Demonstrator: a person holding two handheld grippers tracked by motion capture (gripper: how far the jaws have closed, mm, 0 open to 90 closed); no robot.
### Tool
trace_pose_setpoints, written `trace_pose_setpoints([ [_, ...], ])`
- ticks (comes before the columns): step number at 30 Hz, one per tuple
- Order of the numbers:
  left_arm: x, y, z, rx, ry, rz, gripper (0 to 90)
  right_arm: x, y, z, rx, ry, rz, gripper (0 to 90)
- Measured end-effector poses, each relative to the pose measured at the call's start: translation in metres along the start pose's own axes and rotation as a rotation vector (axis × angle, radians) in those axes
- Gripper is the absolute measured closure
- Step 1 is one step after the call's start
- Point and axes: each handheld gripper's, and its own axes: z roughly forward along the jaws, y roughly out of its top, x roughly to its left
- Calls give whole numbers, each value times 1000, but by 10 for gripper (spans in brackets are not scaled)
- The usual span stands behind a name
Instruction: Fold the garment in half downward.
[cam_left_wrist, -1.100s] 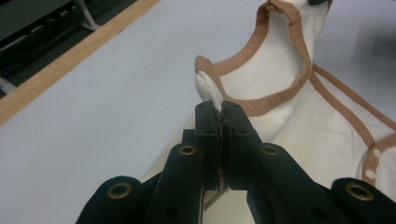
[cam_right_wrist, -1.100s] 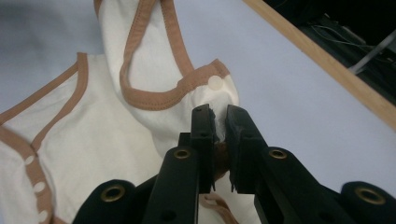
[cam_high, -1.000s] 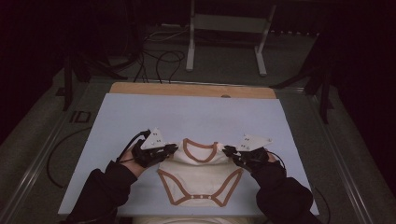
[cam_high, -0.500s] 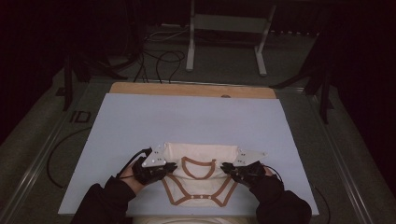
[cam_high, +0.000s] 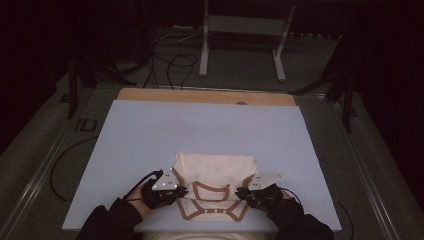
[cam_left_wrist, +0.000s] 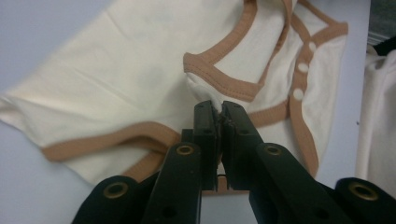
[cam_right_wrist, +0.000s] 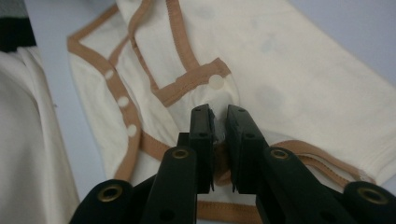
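A cream baby bodysuit (cam_high: 215, 172) with brown trim lies folded on the pale blue table top (cam_high: 200, 130), near its front edge. My left gripper (cam_high: 182, 192) is shut on a pinch of cloth at the bodysuit's left side, beside a brown-edged opening. In the left gripper view its jaws (cam_left_wrist: 218, 109) clamp the cream fabric (cam_left_wrist: 140, 79). My right gripper (cam_high: 241, 192) is shut on the right side. The right gripper view has its jaws (cam_right_wrist: 218, 115) closed on cloth just below a snap flap (cam_right_wrist: 215, 83). White snaps (cam_right_wrist: 123, 101) line the crotch band.
A wooden strip (cam_high: 205, 96) runs along the table's far edge. Beyond it, a metal stand (cam_high: 240, 45) and loose cables (cam_high: 170, 60) sit on the dark floor. The person's pale clothing (cam_high: 210, 236) hangs at the front edge. Bare blue surface spreads behind and beside the garment.
Both grippers have drawn back toward the person with the bodysuit's upper part, folding it over the lower part. The garment now lies shorter, with a straight fold at its far side.
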Motion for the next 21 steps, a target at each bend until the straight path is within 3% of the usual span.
trace_pose_setpoints([
  [5, 3, -2, 4, 32, -9, -25, 804, -6, -4, 9, 33, 29, 22, 794],
  [7, 4, -2, 3, 27, -4, -38, 720, -7, -6, 11, 57, 33, 40, 727],
  [10, 8, 0, -2, 12, -16, -71, 570, -6, -5, 10, 56, 36, 15, 636],
  [15, 10, 9, -10, -40, -31, -83, 392, -10, 4, 8, 29, 55, -1, 517],
  [17, 13, 13, -12, -53, -37, -97, 381, -15, 9, 6, 9, 71, 10, 485],
  [19, 16, 17, -11, -63, -71, -105, 359, -20, 14, 3, -23, 95, 27, 463],
  [21, 15, 20, -8, -47, -58, -70, 361, -26, 19, 2, -49, 107, 33, 451],
])
